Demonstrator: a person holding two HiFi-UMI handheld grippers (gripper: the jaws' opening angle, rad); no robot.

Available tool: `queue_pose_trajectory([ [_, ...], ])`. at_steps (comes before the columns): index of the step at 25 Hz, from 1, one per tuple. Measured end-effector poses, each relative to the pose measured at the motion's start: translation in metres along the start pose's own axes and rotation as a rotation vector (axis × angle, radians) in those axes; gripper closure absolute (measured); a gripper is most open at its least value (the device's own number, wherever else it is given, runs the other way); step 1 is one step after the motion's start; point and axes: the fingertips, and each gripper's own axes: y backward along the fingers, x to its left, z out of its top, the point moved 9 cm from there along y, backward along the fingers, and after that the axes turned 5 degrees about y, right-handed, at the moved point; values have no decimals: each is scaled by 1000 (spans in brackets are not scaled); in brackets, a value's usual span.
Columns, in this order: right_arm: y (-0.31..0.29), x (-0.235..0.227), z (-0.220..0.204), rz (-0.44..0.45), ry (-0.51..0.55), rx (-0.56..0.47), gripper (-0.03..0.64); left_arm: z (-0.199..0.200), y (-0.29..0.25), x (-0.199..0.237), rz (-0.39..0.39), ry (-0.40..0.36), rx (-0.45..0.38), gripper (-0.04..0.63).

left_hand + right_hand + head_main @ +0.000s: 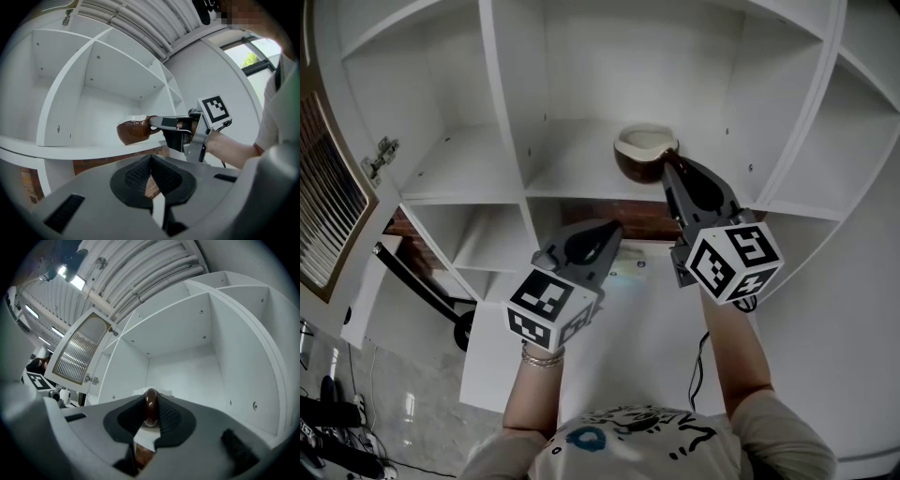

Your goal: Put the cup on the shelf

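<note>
**A:** Where is the cup?

**B:** The cup (644, 155) is in the middle bay of the white shelf (572, 178), near the front edge. It sits mouth up, brown outside and pale inside. In the left gripper view the cup (133, 131) looks to have its base down on the board.

**A:** And the right gripper?

**B:** The right gripper (668, 176) reaches in from the front right and pinches the handle (150, 401). Its own view shows that glossy brown loop upright between the two pads, one pad pressed on each side. The left gripper view shows the same hold from the side, with the right gripper (157, 123) level and its tips at the cup's side.

**A:** What about the left gripper?

**B:** The left gripper (612, 230) is lower and further left, under the board's front edge and apart from the cup. Its jaws are pressed together at the tips with nothing between them. A strip of brick (93, 165) runs under the board, and a bit of it also shows through the gap below the tips.

**A:** Is there anything else around?

**B:** A door (77, 352) with ribbed glass stands open at the left, by a hinge (382, 150) on the shelf's side wall. A black cable (698, 361) hangs beside the right forearm.
</note>
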Motion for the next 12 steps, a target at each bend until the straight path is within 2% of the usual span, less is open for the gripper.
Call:
queue_pose_trajectory([
  [12,3,1,-3,22,-13,59,554,-10,-5,-2,-5,6,43,578],
])
